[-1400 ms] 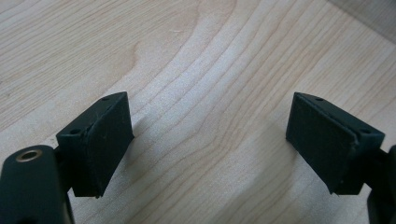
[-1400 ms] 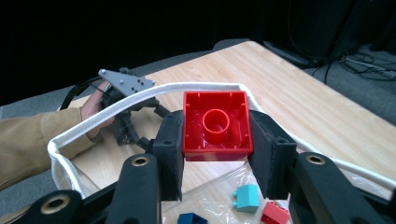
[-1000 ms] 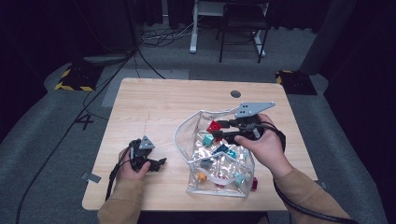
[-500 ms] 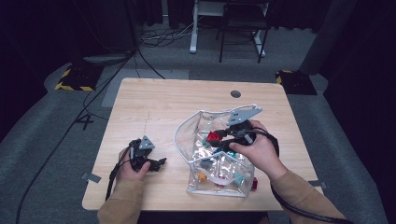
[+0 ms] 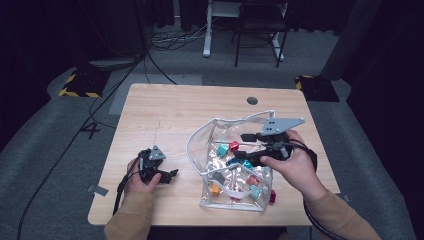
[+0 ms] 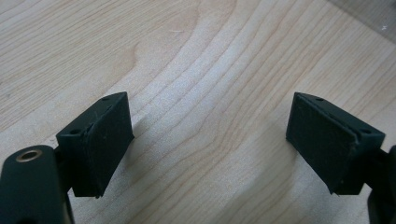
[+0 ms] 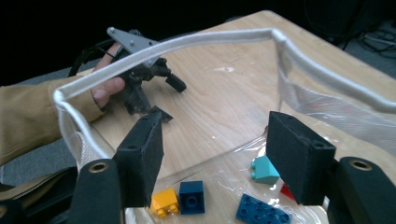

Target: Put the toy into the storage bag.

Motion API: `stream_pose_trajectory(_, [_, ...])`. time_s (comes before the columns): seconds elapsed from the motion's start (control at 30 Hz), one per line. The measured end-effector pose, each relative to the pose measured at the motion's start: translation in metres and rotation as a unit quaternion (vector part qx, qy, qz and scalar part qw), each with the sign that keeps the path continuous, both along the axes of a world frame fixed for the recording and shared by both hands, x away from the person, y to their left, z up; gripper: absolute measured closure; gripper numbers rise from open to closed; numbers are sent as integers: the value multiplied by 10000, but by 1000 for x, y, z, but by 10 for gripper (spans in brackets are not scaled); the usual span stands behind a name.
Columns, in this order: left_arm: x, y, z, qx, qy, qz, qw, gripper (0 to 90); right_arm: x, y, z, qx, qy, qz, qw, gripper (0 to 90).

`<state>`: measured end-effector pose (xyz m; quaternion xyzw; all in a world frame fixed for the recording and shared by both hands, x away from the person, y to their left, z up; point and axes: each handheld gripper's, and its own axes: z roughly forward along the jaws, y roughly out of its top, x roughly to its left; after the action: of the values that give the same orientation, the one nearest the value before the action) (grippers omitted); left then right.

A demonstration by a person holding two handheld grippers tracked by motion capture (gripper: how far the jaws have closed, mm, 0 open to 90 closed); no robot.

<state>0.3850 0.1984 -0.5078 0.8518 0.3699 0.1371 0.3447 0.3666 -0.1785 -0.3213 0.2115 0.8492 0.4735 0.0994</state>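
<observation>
Clear plastic pouch with a white corded rim lies on the wooden table, lower right of centre in the high view; its mouth stands up and gapes toward the upper left, which lets a tool reach in from the right. The table is pale, with a flowing grain that shows plainly in the left gripper view, and has a small dark round hole near its far edge.

Right gripper comes in from the right of the high view, reaching across the pouch. Its jaws have just been opening and now stand wide with nothing between them, as the right gripper view shows; I judge a brick has just been let go inside. A grey three-cornered plate rides on top of it.

Left gripper rests low on the table at the lower left of the high view, well apart from the pouch, jaws wide and bare over the wood; it seems merely parked.

Toy bricks lie scattered in the pouch, hard, studded and glossy: a teal brick, a dark blue brick, a yellow brick and a red brick.
</observation>
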Motion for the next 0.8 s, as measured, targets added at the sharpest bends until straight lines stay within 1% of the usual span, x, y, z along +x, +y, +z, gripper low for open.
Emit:
stream_pose_trajectory(0.07, [0,0,0,0,0,1,10000,148,-3,-6,3,17,-13,-43,10000,381])
stream_pose_trajectory(0.33, [0,0,0,0,0,2,10000,148,-16,-44,10,120,-82,-357,9993,381])
stream_pose_trajectory(0.57, [0,0,0,3,0,1,10000,148,-24,-74,7,149,-52,-618,9980,381])
stream_pose_trajectory(0.8, [0,0,0,3,0,2,10000,148,-30,-94,4,159,-7,-813,9966,381])
